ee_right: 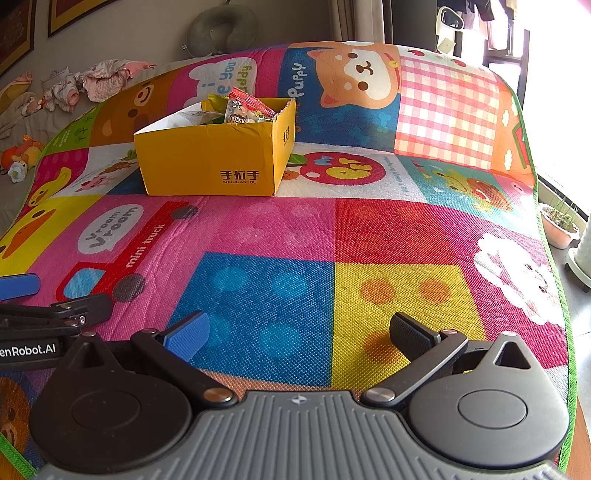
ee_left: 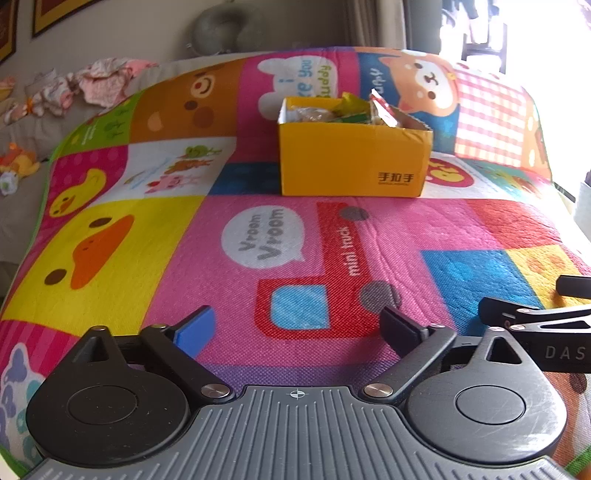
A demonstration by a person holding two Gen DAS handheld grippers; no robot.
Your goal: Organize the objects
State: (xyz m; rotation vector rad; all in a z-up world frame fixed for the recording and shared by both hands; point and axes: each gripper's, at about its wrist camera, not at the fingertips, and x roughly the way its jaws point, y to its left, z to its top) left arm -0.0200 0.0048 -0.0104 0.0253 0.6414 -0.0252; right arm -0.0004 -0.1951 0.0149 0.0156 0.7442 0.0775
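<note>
A yellow cardboard box [ee_left: 351, 158] stands on the colourful play mat [ee_left: 221, 229], far ahead of both grippers. It holds several snack packets [ee_left: 347, 110], among them a red and white one [ee_right: 247, 107]. The box also shows in the right wrist view [ee_right: 210, 162]. My left gripper [ee_left: 299, 328] is open and empty, low over the mat's red truck picture. My right gripper [ee_right: 299, 332] is open and empty over the blue and yellow squares. The right gripper's fingers [ee_left: 532, 314] show at the left view's right edge, and the left gripper's fingers [ee_right: 55, 310] show at the right view's left edge.
The mat [ee_right: 369, 229] covers a bed. Crumpled baby clothes [ee_left: 92, 81] and a plush toy [ee_left: 14, 162] lie on the grey bedding to the left. A grey neck pillow [ee_right: 221, 27] leans on the back wall. A plant pot [ee_right: 559, 225] stands on the floor at the right.
</note>
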